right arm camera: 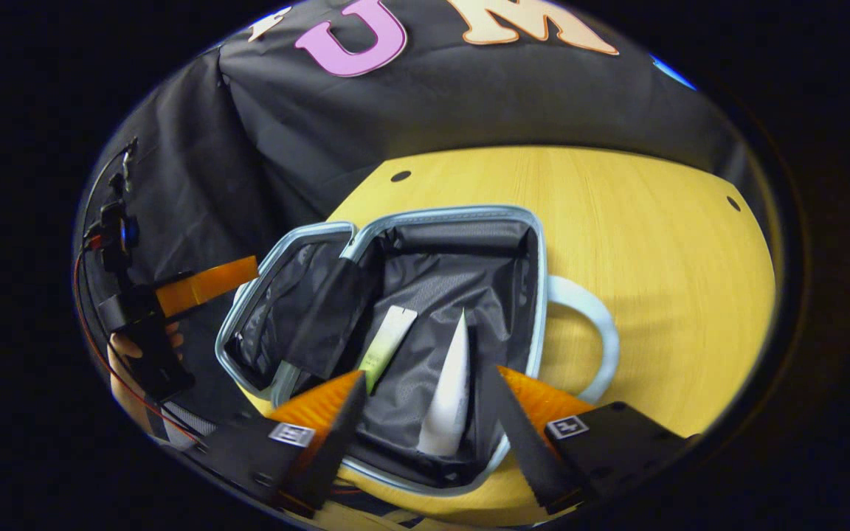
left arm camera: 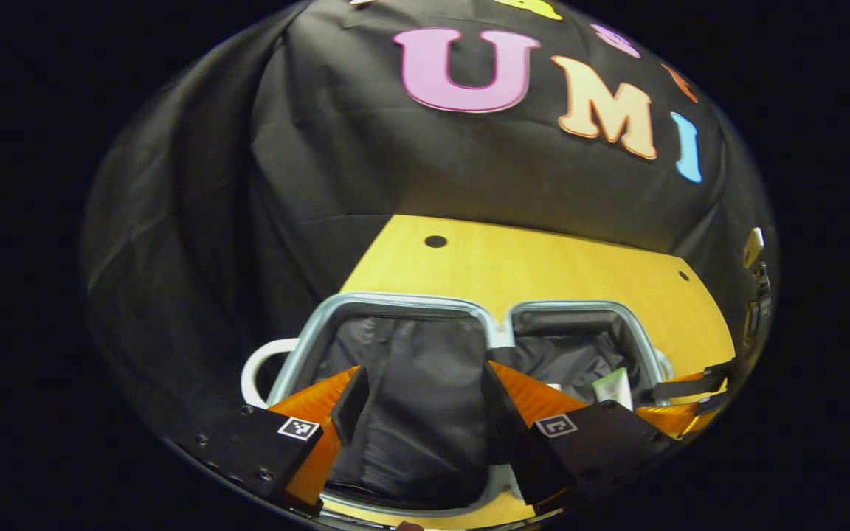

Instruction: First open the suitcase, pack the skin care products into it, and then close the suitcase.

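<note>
The suitcase (left arm camera: 395, 299) lies open on the yellow table, both halves lined in black with pale blue rims. My left gripper (left arm camera: 425, 376) hovers open over one half, nothing between its fingers. In the right gripper view the suitcase (right arm camera: 469, 212) holds a green-and-white tube (right arm camera: 388, 346) and a white tube (right arm camera: 451, 391) in the half with the handle. My right gripper (right arm camera: 421, 376) stands open above the white tube, its fingers wide on either side and not touching it. The left gripper (right arm camera: 204, 284) shows at the suitcase's far side, held by a hand (right arm camera: 126, 369). The green-and-white tube (left arm camera: 614, 387) also appears in the left gripper view.
The table (right arm camera: 654, 243) has bare wood beyond the suitcase and small round holes near its far edge. A white carry handle (right arm camera: 595, 339) sticks out from the suitcase's side. Black cloth walls close in behind the table. The right gripper (left arm camera: 698, 383) shows at the far right.
</note>
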Motion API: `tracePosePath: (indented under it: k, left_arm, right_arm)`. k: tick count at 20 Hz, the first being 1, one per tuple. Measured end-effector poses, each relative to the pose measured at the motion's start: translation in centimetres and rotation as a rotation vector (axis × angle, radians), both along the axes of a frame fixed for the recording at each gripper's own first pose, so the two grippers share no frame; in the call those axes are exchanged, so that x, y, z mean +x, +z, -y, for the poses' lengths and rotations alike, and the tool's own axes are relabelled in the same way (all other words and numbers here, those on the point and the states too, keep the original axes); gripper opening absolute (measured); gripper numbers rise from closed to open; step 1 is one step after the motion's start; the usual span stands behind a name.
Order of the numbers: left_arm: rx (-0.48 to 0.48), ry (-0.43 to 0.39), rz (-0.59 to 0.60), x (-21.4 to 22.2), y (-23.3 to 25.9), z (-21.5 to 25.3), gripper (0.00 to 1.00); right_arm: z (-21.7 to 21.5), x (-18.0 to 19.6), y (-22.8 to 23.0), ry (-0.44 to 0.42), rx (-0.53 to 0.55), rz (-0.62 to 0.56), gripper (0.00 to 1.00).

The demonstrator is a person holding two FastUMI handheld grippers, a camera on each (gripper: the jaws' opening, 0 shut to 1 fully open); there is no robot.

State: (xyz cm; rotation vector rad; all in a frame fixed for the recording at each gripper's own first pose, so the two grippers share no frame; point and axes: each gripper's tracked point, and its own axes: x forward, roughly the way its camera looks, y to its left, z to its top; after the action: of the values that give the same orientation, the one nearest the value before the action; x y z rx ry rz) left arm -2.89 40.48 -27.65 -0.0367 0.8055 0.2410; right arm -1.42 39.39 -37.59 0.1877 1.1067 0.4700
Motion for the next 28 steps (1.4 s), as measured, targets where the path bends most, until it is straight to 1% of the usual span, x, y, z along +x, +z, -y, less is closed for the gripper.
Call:
tracePosePath:
  k: [1, 4, 5, 8, 11, 14, 19, 20, 21, 23, 26, 27, 28]
  left_arm:
    - [0.018, 0.02, 0.004, -0.1, 0.3, -1.6, 0.9]
    - [0.078, 0.077, 0.002, -0.5, 0.8, -6.4, 0.96]
    - [0.092, 0.097, -0.005, -0.8, 0.9, -7.8, 0.95]
    - [0.105, 0.161, -0.033, -2.0, 0.5, -12.1, 0.95]
    - [0.104, 0.189, -0.08, -2.7, -1.2, -15.7, 0.96]
    - [0.072, 0.198, -0.136, -3.1, -3.0, -17.9, 0.96]
    - [-0.026, 0.233, -0.217, -4.1, -7.0, -19.8, 0.93]
    - [-0.037, 0.239, -0.239, -4.4, -8.0, -20.0, 0.89]
    - [-0.049, 0.245, -0.258, -4.8, -8.9, -20.2, 0.9]
    - [-0.065, 0.262, -0.299, -5.5, -10.1, -20.9, 0.83]
    - [-0.125, 0.27, -0.324, -5.5, -11.5, -20.3, 0.49]
    - [-0.136, 0.268, -0.329, -5.5, -11.8, -19.9, 0.43]
    - [-0.145, 0.263, -0.329, -5.3, -12.0, -19.6, 0.3]
  right_arm:
    - [0.1, 0.7, 0.6, -0.008, 0.008, 0.028, 0.98]
    - [0.0, 2.5, 2.5, -0.045, 0.054, 0.111, 0.98]
    - [0.3, 3.4, 3.3, -0.058, 0.055, 0.146, 0.98]
    - [2.0, 5.5, 4.9, -0.083, 0.023, 0.244, 0.98]
    - [4.3, 6.8, 5.8, -0.108, -0.027, 0.306, 0.98]
    - [6.5, 6.9, 5.3, -0.146, -0.085, 0.324, 0.98]
    - [8.8, 5.9, 5.0, -0.169, -0.145, 0.327, 0.98]
    - [9.2, 5.8, 5.1, -0.18, -0.153, 0.327, 0.98]
    - [9.7, 5.8, 5.2, -0.19, -0.159, 0.329, 0.98]
    - [10.6, 5.7, 5.5, -0.207, -0.172, 0.329, 0.98]
    - [12.2, 5.1, 5.9, -0.222, -0.2, 0.328, 0.98]
    - [12.7, 5.0, 6.1, -0.226, -0.209, 0.331, 0.98]
    - [13.2, 5.0, 6.1, -0.231, -0.217, 0.336, 0.98]
